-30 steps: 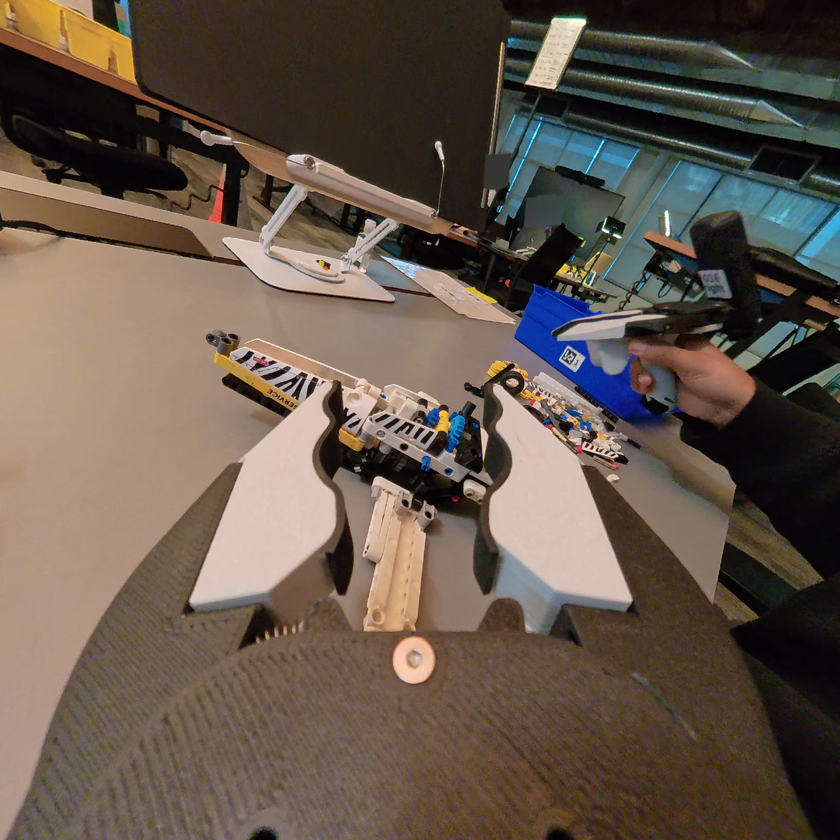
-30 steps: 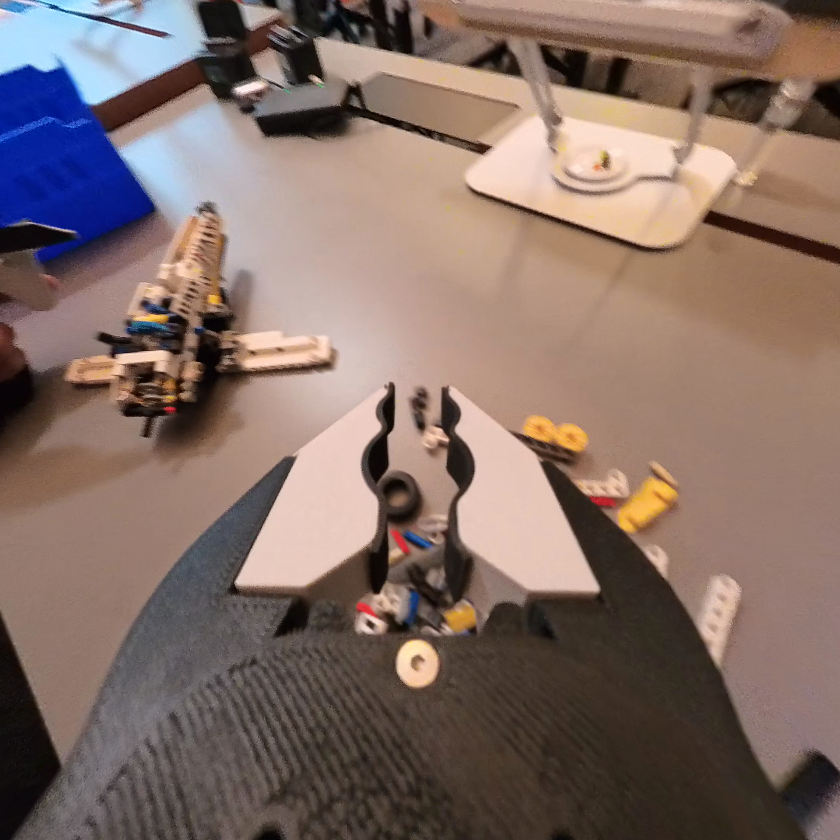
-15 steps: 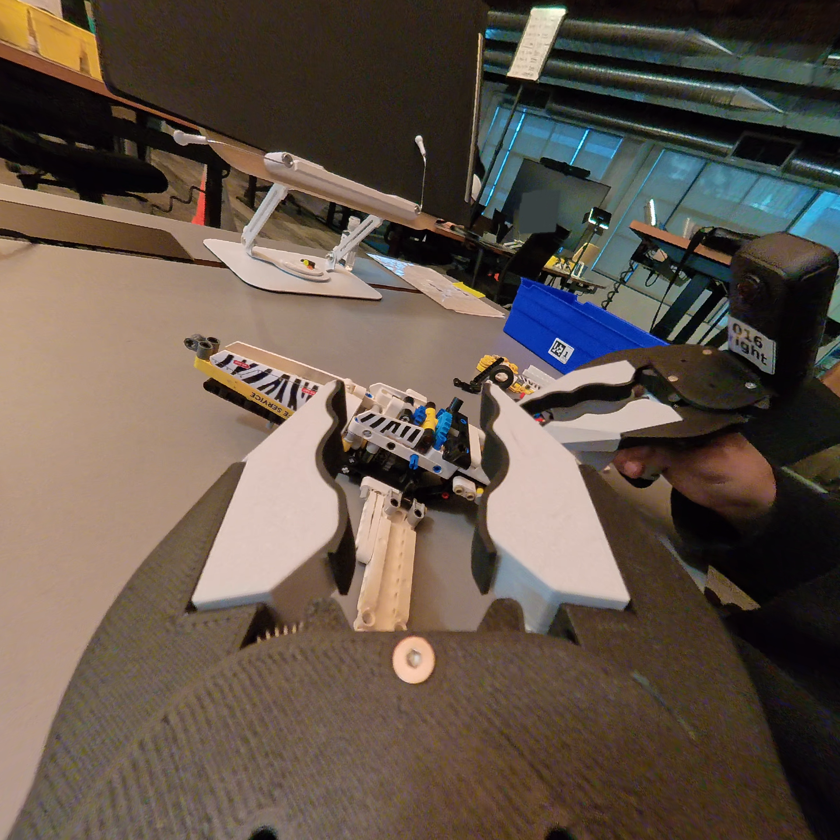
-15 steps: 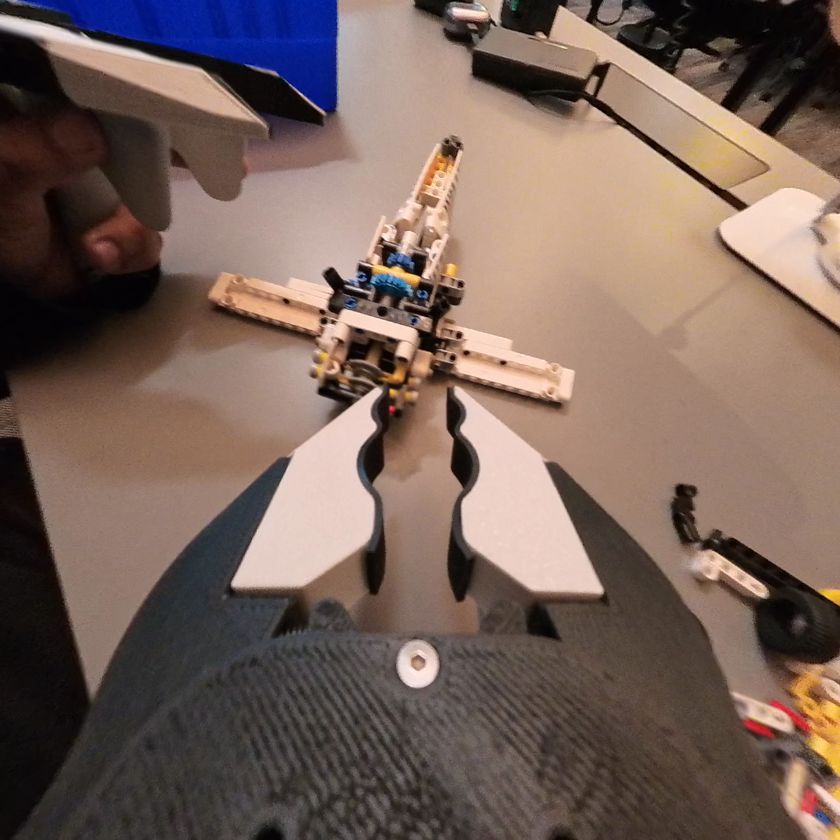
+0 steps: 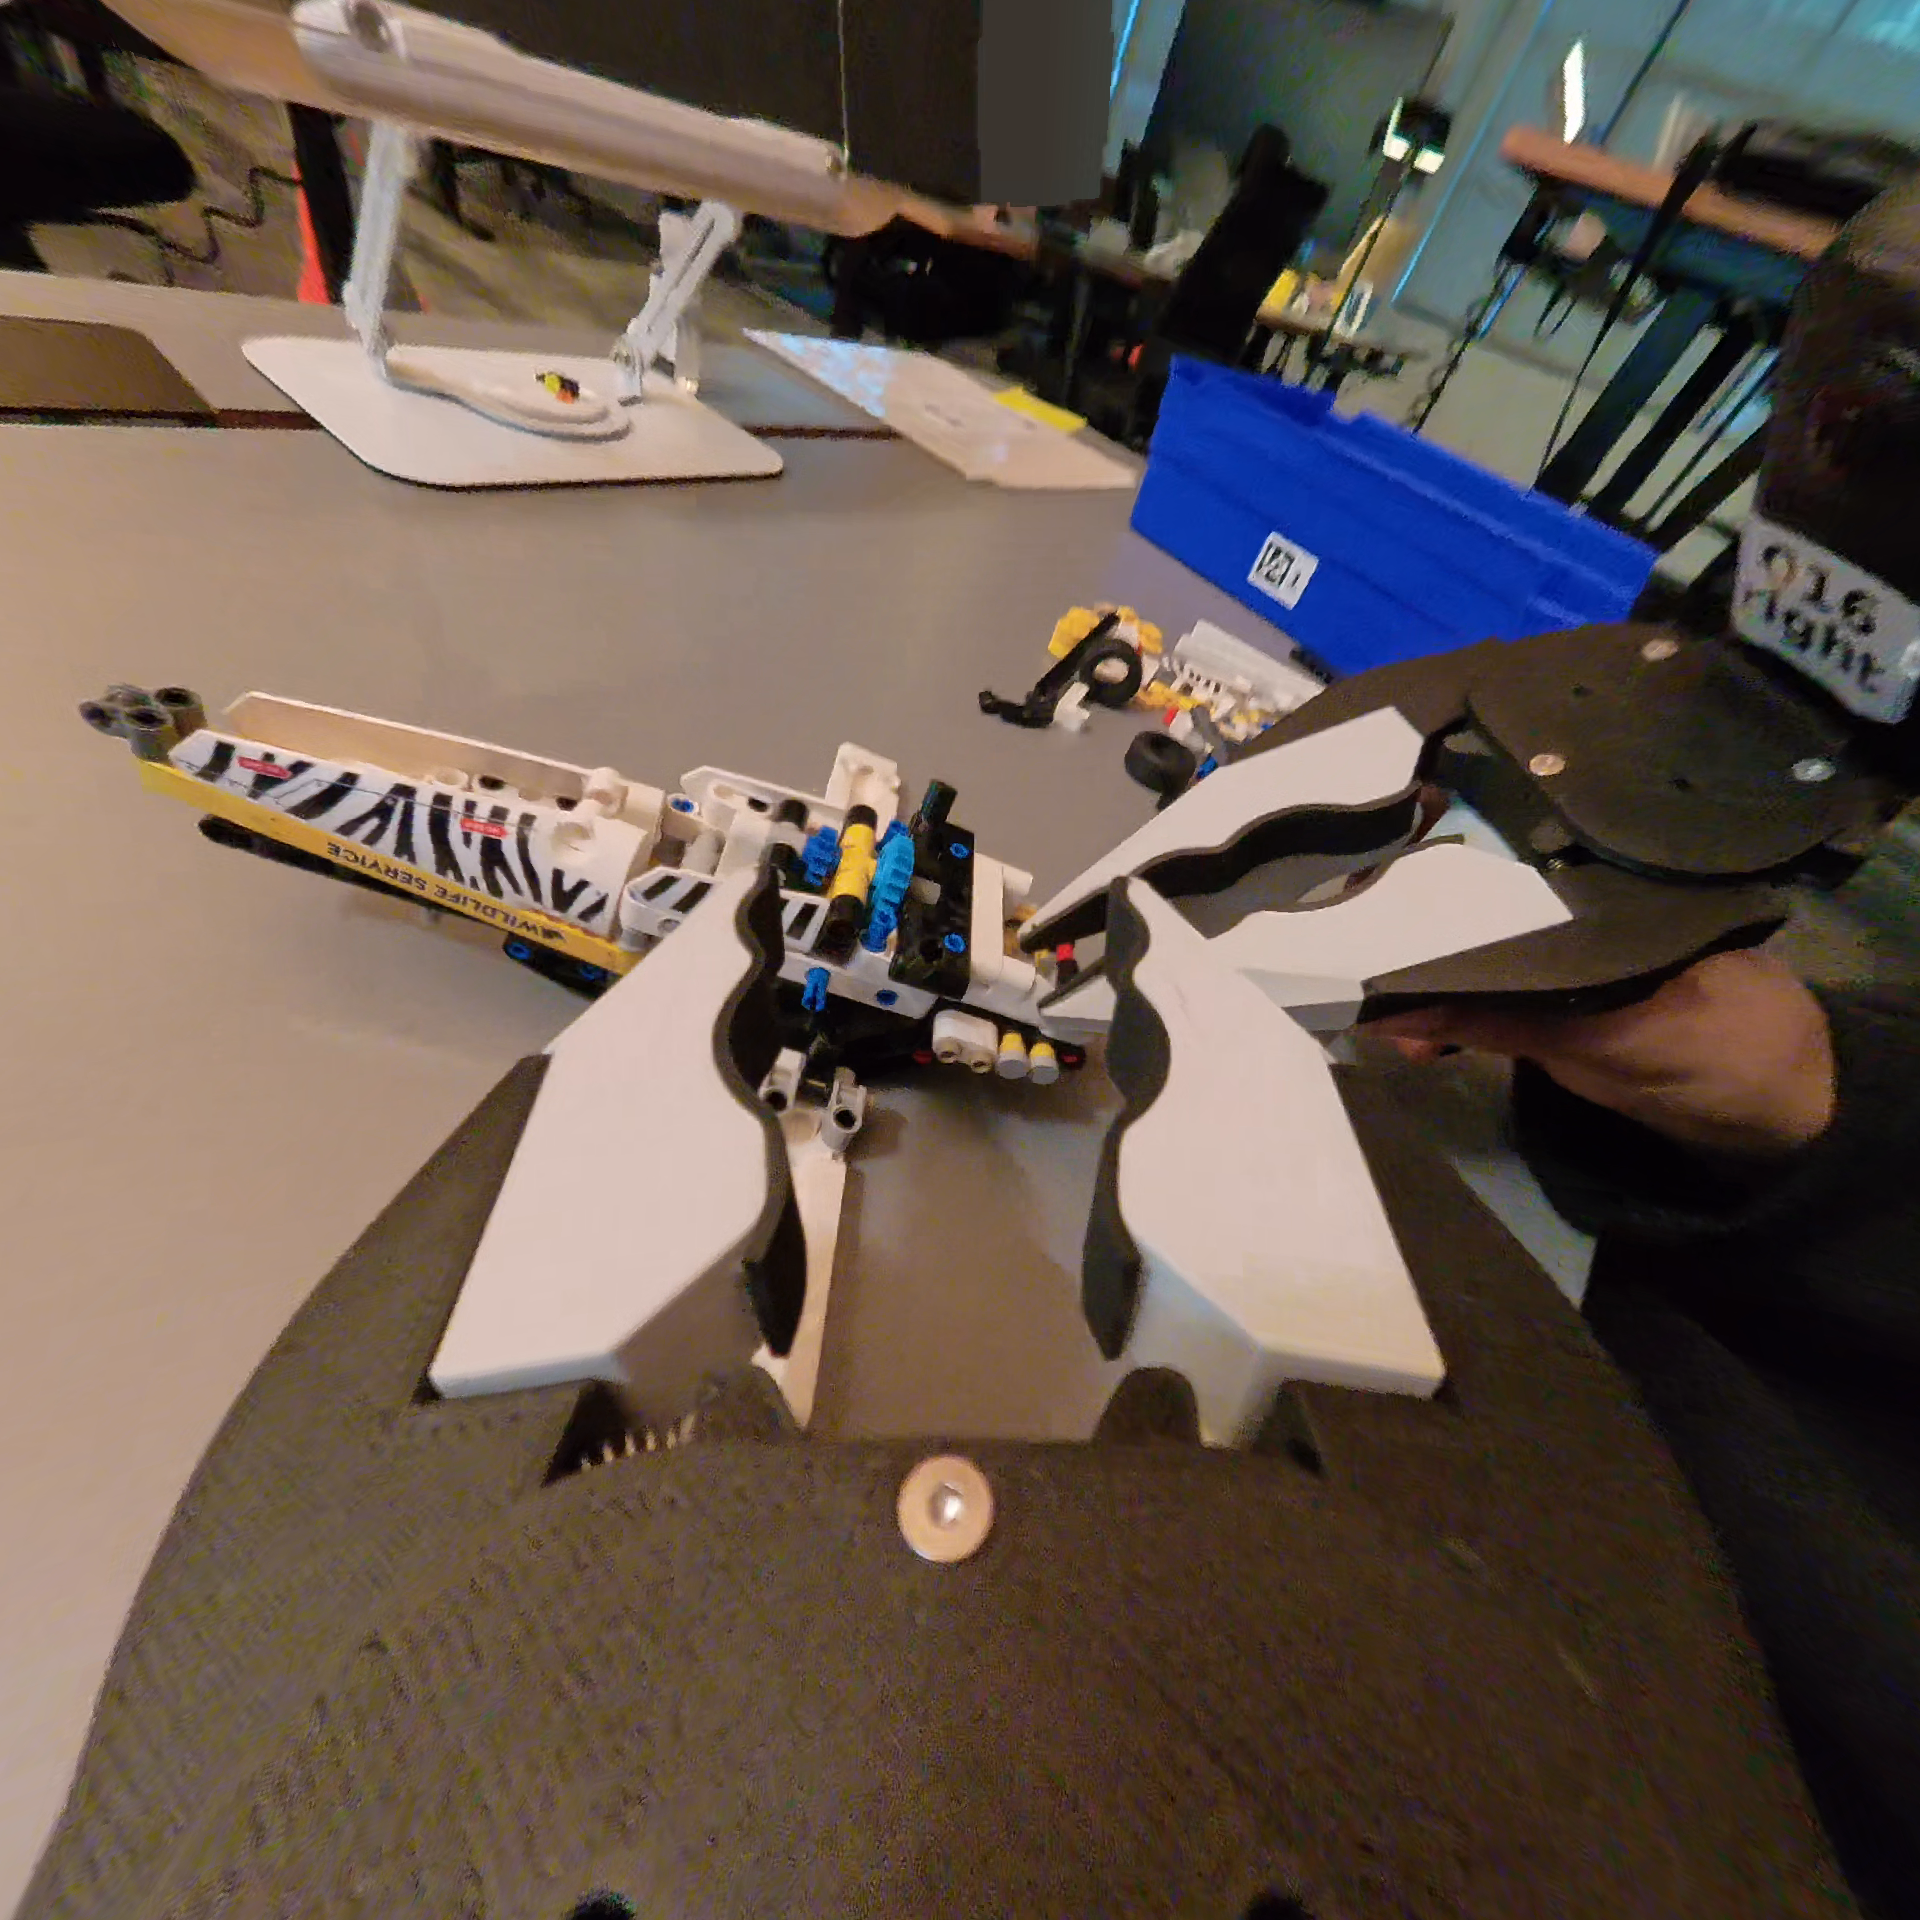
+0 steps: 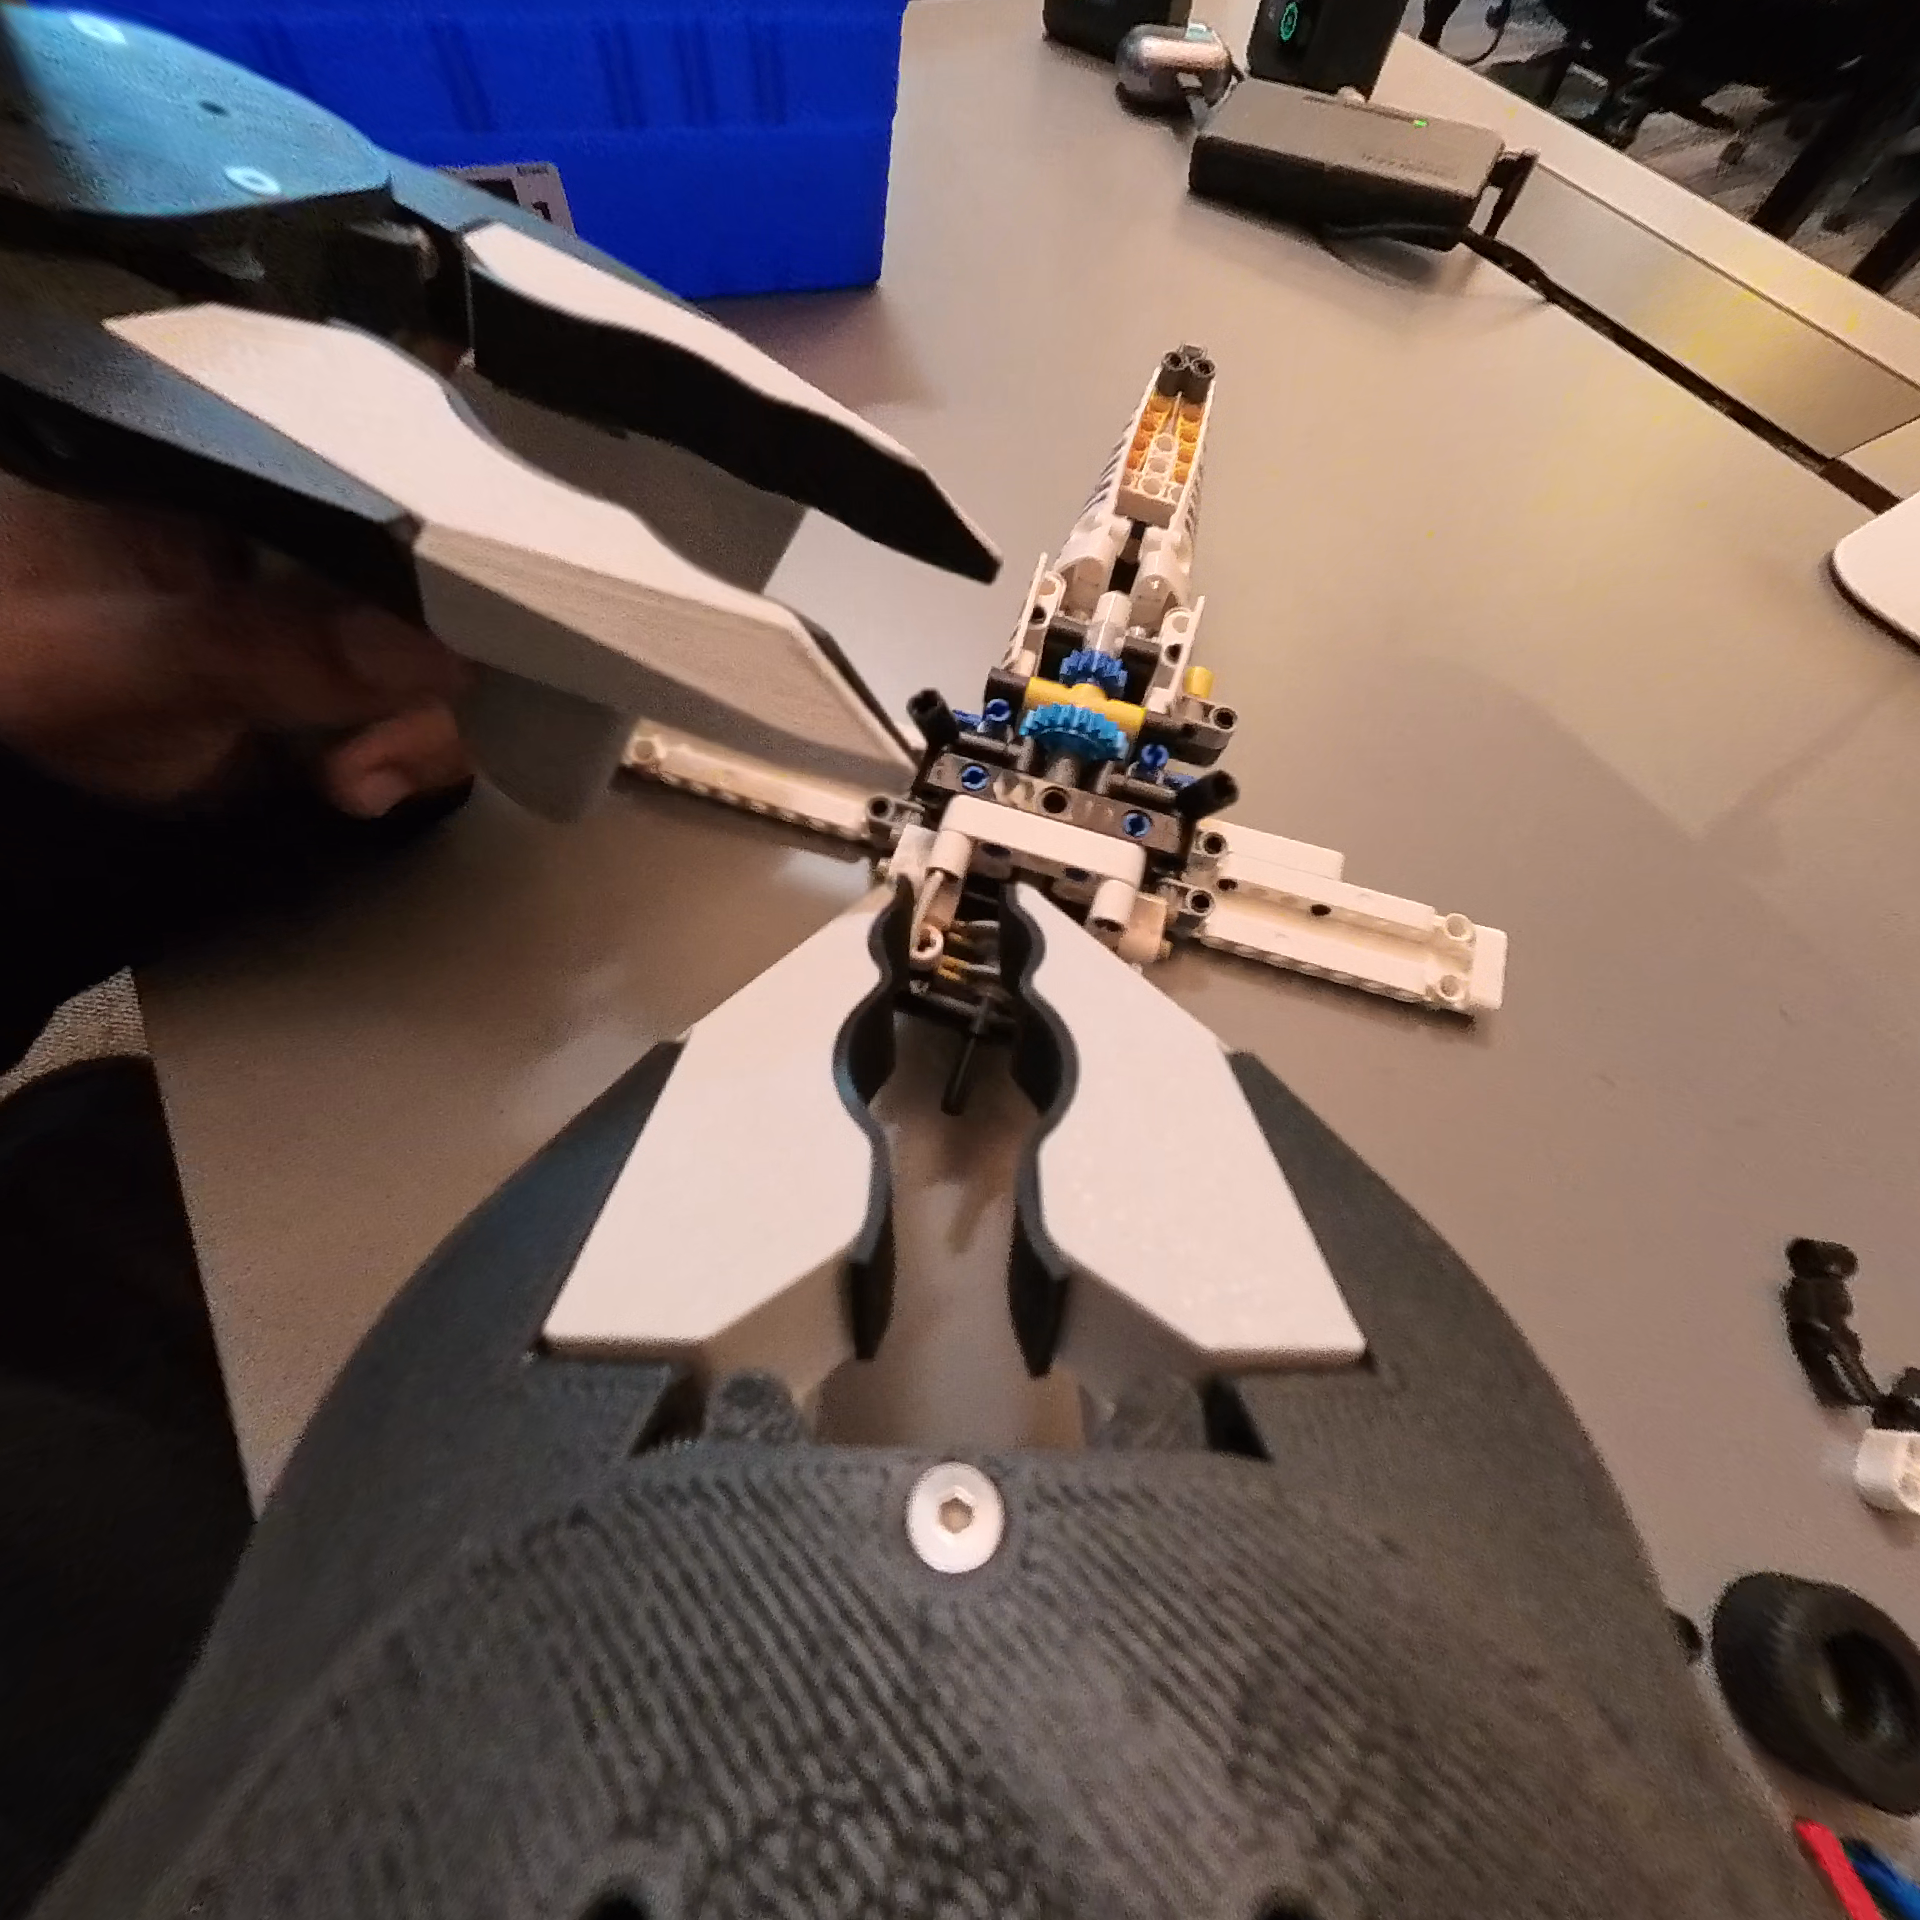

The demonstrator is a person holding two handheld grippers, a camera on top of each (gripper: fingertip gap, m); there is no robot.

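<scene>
Left gripper [image 5: 940, 925]: fingers spread wide, straddling the brick model plane [image 5: 665, 862], pads apparently clear.
Right gripper [image 6: 956, 920]: fingers narrowed on the plane's front end; contact unclear.
Desk [image 5: 312, 582]: grey; blue bin [image 5: 1382, 540] at far edge.

Left claw [image 5: 940, 914] wide, right claw [image 6: 954, 940] narrowed.

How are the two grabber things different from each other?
The left gripper has its fingers wide apart, straddling the toy plane at its near wing. The right gripper has its fingers close together at the plane's nose. The left one comes at the plane from the side, the right one from the front. Whether the right one is squeezing is unclear. Both have pale fingers with wavy black pads and black bodies.
</scene>
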